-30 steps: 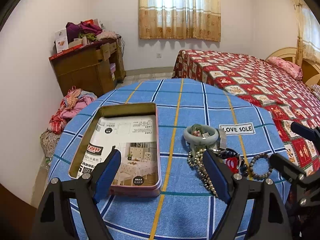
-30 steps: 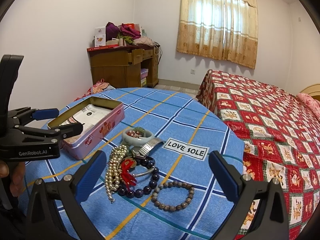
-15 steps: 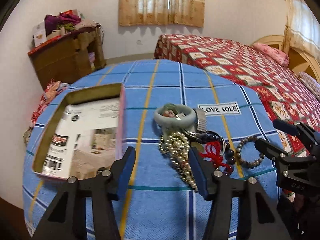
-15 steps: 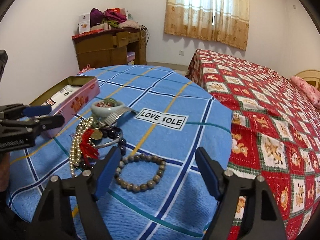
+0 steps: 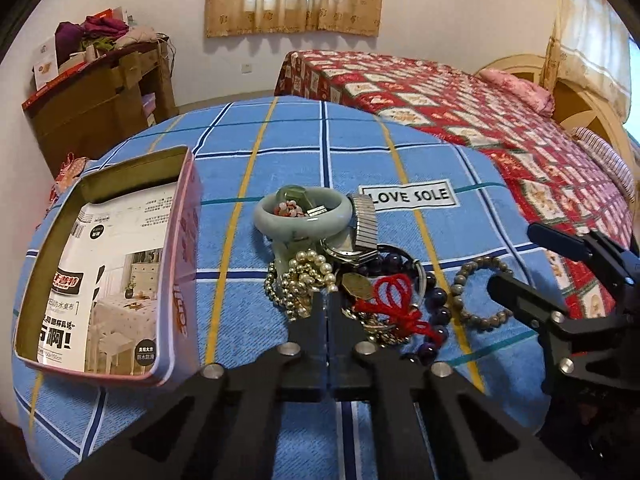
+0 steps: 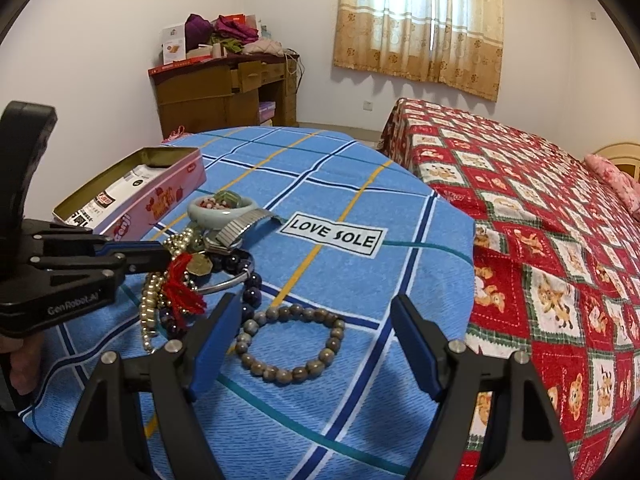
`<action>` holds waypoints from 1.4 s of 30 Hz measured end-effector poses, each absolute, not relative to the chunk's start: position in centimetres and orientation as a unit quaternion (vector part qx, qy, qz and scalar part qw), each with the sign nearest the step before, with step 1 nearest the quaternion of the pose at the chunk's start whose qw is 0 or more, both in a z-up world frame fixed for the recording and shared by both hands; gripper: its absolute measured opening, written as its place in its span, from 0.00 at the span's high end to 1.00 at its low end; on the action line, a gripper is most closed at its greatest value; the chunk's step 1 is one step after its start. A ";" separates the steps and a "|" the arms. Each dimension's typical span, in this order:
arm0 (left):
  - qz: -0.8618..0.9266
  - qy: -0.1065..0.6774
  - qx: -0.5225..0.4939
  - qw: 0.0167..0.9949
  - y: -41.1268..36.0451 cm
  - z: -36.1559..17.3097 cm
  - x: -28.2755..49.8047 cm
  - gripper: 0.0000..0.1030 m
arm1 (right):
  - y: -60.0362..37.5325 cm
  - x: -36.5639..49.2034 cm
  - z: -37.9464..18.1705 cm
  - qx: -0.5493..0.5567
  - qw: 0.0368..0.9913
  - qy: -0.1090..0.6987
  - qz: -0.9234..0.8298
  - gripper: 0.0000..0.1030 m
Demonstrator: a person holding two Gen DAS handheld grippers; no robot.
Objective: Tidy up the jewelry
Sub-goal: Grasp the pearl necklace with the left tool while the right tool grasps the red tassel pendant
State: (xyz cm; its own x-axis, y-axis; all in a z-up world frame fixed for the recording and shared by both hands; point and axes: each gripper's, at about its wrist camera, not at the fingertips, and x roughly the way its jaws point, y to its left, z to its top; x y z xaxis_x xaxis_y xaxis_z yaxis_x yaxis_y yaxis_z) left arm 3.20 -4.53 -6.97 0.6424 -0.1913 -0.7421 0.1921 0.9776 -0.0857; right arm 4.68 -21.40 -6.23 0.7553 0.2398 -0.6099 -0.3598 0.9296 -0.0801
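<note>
"LOVE SOLE" on the tablecloth label (image 6: 333, 234); "GenRobot.AI" on the left hand-held gripper (image 6: 160, 258).

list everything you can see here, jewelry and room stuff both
tin box: 1, pink, open, left on table, printed paper inside
jade bangle: 1, pale green, top of jewelry pile
pearl strand: 1, cream, bunched at left gripper's tips
metal watch band: 1, silver, beside bangle
dark bead bracelet: 1, purple-black, in pile
red cord: 1, on pile
brown bead bracelet: 1, grey-brown, apart from pile
tablecloth: 1, blue checked
bed: 1, red quilt
desk: 1, brown, cluttered
left gripper: shut
right gripper: open around brown bracelet
</note>
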 end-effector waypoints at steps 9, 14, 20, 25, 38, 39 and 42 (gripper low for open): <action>-0.099 0.355 0.015 0.929 -3.3 -3.6 1.3 1.00 | -21.4 4.8 -6.3 -0.092 0.931 0.314 0.161 0.23; -0.078 0.383 0.014 0.920 -3.4 -4.8 2.8 1.00 | -21.1 4.8 -6.5 -0.096 0.929 0.318 0.163 0.18; -0.101 0.416 0.004 0.904 -4.5 -6.7 3.7 0.99 | -21.3 4.8 -6.6 -0.094 0.929 0.318 0.163 0.17; -0.104 0.427 -0.024 0.898 -3.8 -7.0 3.5 0.98 | -21.5 4.9 -6.7 -0.090 0.929 0.319 0.163 0.17; -0.101 0.412 -0.015 0.905 -4.1 -6.7 2.4 0.38 | -21.2 4.7 -6.8 -0.098 0.929 0.316 0.165 0.17; -0.101 0.415 -0.014 0.904 -4.2 -6.8 2.5 0.39 | -21.1 4.7 -6.8 -0.098 0.929 0.317 0.164 0.17; -0.109 0.428 -0.012 0.897 -4.4 -7.4 2.7 0.59 | -21.1 4.7 -6.8 -0.099 0.929 0.317 0.164 0.17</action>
